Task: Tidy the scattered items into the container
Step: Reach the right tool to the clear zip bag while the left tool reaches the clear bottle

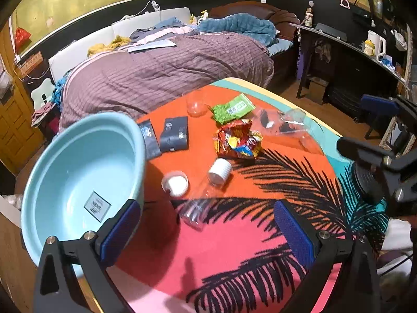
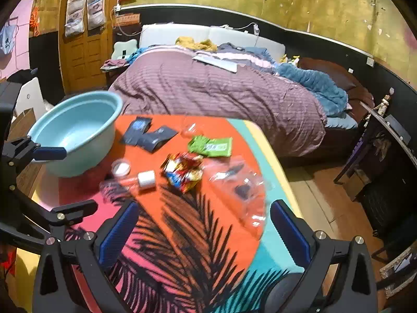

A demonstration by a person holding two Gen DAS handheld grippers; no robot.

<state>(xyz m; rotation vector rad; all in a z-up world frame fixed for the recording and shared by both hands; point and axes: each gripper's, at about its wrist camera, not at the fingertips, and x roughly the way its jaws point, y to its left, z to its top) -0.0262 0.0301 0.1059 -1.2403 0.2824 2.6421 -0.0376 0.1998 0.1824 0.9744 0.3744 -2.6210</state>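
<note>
The light-blue basin (image 1: 78,172) sits at one end of the table (image 1: 234,247), partly over its edge, and serves as the landmark and the container for this job. It holds nothing but a small square label (image 1: 97,206) on its floor; the print on it is too small and skewed to read.

Everything to be tidied lies on the printed cloth beside the basin, likely spread out so each piece can be taken singly. Just beside the basin's rim lie 2 dark sachets (image 1: 164,134), their markings unreadable. Also near it rest a white lid (image 1: 175,183) and a clear bottle with a white cap (image 1: 208,190), lying on its side. Farther from the basin are a crumpled red and yellow snack wrapper (image 1: 238,142), a green packet (image 1: 232,108) with white lettering that cannot be made out, a clear cup (image 1: 195,104) and a clear plastic bag (image 1: 284,124).

The left gripper (image 1: 206,232) hovers above the cloth near the basin, jaws spread wide with nothing between them. The right gripper (image 2: 204,230) hangs over the palm print, well away from the basin, equally wide and empty. Judging by this, no item has been picked yet.
</note>
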